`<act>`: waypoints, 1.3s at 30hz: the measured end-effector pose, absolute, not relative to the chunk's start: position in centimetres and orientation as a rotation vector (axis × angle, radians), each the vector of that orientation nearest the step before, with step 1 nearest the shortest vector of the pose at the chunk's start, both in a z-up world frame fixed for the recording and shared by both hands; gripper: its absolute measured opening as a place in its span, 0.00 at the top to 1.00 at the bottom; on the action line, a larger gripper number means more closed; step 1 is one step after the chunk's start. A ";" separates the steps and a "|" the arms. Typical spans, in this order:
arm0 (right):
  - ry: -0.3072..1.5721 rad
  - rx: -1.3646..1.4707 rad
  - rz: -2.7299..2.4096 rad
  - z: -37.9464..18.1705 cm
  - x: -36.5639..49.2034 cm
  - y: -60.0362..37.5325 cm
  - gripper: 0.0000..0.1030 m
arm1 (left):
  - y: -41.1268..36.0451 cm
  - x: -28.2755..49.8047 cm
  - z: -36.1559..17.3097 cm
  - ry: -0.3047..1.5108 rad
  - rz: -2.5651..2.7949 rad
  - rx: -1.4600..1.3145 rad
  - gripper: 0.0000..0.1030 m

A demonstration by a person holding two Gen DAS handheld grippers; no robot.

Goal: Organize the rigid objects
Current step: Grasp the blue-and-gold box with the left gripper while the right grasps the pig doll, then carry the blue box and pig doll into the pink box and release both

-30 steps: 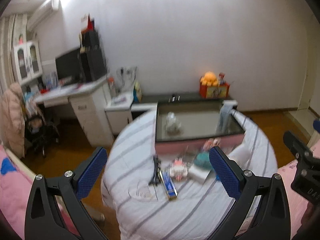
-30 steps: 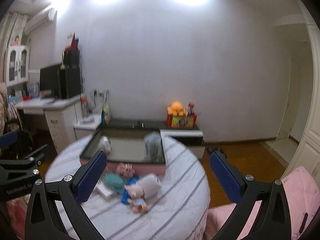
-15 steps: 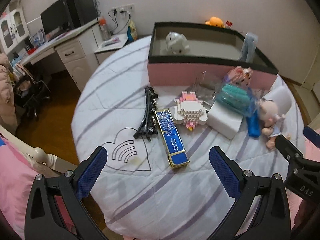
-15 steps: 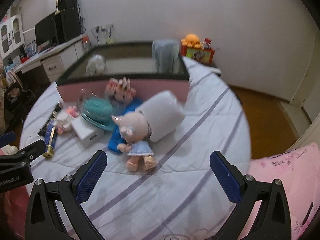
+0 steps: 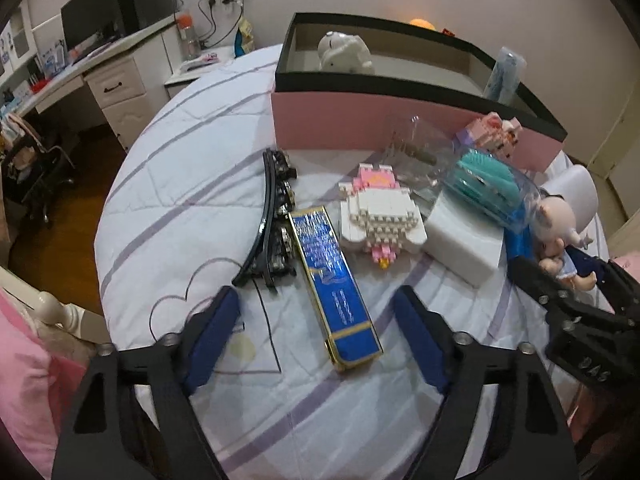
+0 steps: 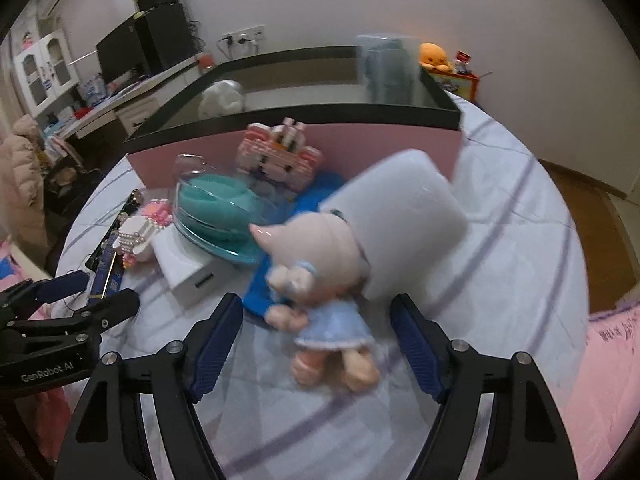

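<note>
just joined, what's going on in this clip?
A person holds two grippers over a round table of toys to sort into the pink box. The left gripper straddles a blue-and-gold case; the right gripper straddles a pig doll. Both jaws have just been closing, neither yet gripping.

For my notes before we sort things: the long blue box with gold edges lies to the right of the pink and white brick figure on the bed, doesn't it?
Not quite: the left wrist view shows the long blue box lying to the left of the brick figure, between it and the black curved piece.
</note>
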State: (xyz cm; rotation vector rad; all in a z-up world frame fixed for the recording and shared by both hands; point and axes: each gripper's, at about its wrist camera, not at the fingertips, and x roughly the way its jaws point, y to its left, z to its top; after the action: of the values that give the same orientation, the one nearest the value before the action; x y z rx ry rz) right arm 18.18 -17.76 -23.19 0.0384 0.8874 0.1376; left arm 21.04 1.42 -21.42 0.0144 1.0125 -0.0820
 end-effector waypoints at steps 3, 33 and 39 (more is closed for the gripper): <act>0.877 0.038 0.107 -23.1 18.2 -17.7 0.56 | 2.0 21.2 -21.1 0.997 -0.079 -0.001 0.68; 0.790 0.180 0.157 -17.6 13.7 -20.1 0.56 | 2.0 17.5 -16.4 0.918 -0.116 0.021 0.80; 0.697 0.149 0.132 -14.4 12.2 -20.1 0.56 | 1.7 16.5 -13.6 0.842 -0.136 0.031 0.80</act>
State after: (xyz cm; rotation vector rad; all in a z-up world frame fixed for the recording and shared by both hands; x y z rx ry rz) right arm 12.16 -20.14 -14.43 0.1488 0.6969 0.1319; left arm 16.51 1.74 -13.57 0.0307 0.8420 -0.1358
